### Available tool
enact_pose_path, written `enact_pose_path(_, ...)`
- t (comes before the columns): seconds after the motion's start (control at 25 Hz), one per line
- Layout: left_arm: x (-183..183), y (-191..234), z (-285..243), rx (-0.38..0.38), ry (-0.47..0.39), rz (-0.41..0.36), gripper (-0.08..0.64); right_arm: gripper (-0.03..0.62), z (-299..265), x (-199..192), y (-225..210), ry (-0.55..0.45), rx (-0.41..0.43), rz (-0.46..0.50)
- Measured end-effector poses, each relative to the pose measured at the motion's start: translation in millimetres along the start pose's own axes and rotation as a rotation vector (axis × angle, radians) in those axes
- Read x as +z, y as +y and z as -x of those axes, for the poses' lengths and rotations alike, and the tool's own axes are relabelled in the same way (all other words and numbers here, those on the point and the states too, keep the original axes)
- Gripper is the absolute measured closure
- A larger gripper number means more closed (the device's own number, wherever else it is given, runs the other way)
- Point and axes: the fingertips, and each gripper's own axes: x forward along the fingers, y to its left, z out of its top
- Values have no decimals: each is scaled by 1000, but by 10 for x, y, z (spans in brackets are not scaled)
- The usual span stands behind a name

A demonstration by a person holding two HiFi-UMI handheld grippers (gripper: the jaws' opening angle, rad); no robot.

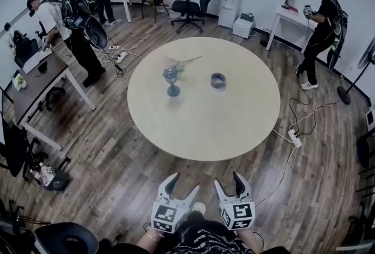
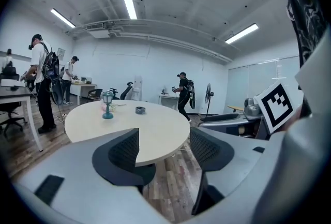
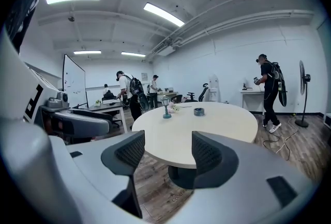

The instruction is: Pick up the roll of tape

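Observation:
The roll of tape [image 1: 218, 80] is a small dark ring lying flat on the round beige table [image 1: 205, 129], towards its far side; it also shows as a small dark roll of tape [image 2: 140, 110] [image 3: 199, 111] in both gripper views. My left gripper [image 1: 184, 183] [image 2: 164, 148] and right gripper [image 1: 227, 180] [image 3: 165, 151] hover side by side over the wooden floor, short of the table's near edge. Both point at the table with jaws apart and nothing between them.
A small teal lantern [image 1: 171, 80] stands left of the tape, with pale items behind it. A power strip [image 1: 295, 138] and cables lie on the floor at the right. People stand at desks [image 1: 35, 80] on the left and far right. Office chairs [image 1: 187, 9] stand beyond the table.

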Motion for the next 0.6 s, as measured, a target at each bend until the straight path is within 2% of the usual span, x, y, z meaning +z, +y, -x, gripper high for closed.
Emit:
enact_pose_path(0.24,68,-39,-342,43,-15,29,249,316,-177,7,-293,16,26,13)
enact_pose_path(0.6,5,-98,-608,23,21,31,249,319,-274,-46,-427,35,37,-24)
